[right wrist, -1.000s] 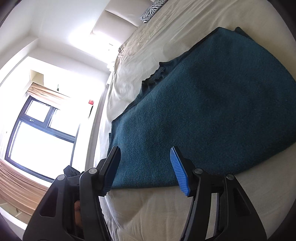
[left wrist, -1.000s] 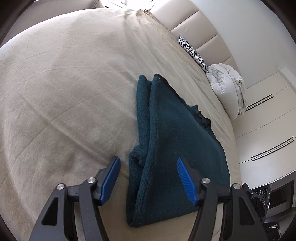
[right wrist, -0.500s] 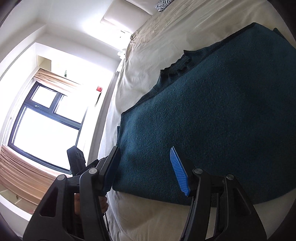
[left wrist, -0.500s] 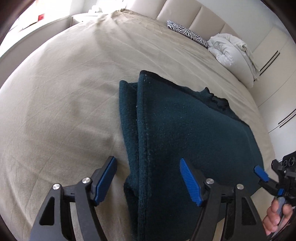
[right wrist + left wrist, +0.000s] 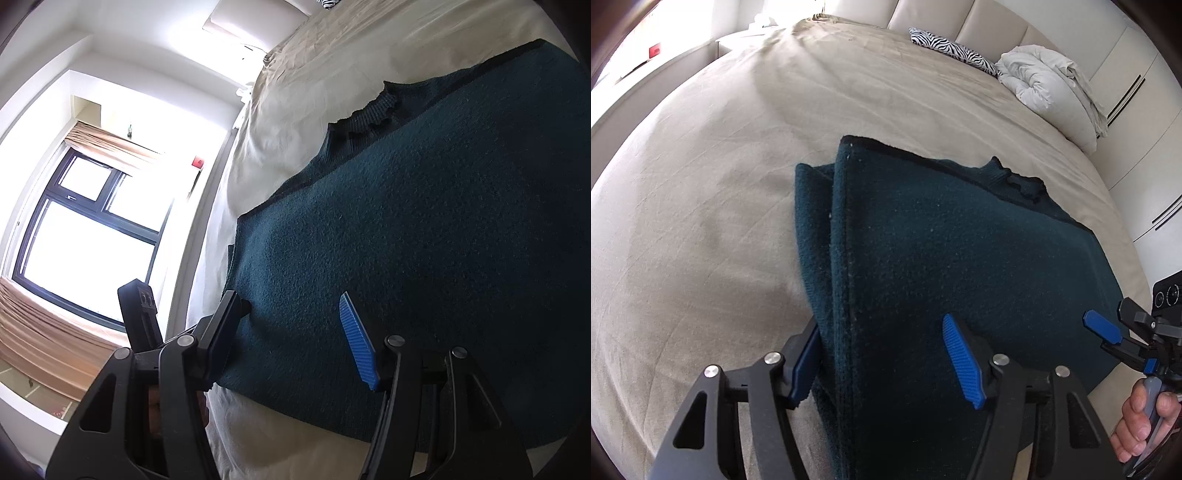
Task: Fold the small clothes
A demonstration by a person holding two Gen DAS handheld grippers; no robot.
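A dark teal knitted sweater (image 5: 960, 258) lies folded flat on the beige bed (image 5: 701, 184), its ribbed collar at the far edge. My left gripper (image 5: 882, 354) is open, its jaws straddling the sweater's near left folded edge, low against the fabric. My right gripper (image 5: 291, 332) is open over the sweater (image 5: 424, 240) at its near corner, one jaw at the edge, the other above the cloth. The right gripper also shows at the right edge of the left wrist view (image 5: 1108, 336), beside the sweater's right corner.
A zebra-print pillow (image 5: 949, 48) and a white bundled duvet (image 5: 1049, 85) lie at the head of the bed. White wardrobe doors (image 5: 1145, 147) stand to the right. A large window (image 5: 85, 229) with curtains is beyond the bed's far side.
Both grippers have moved closer to the sweater's near edge and lower onto it. The left gripper now straddles the folded left edge; the right has closed in on the right corner.
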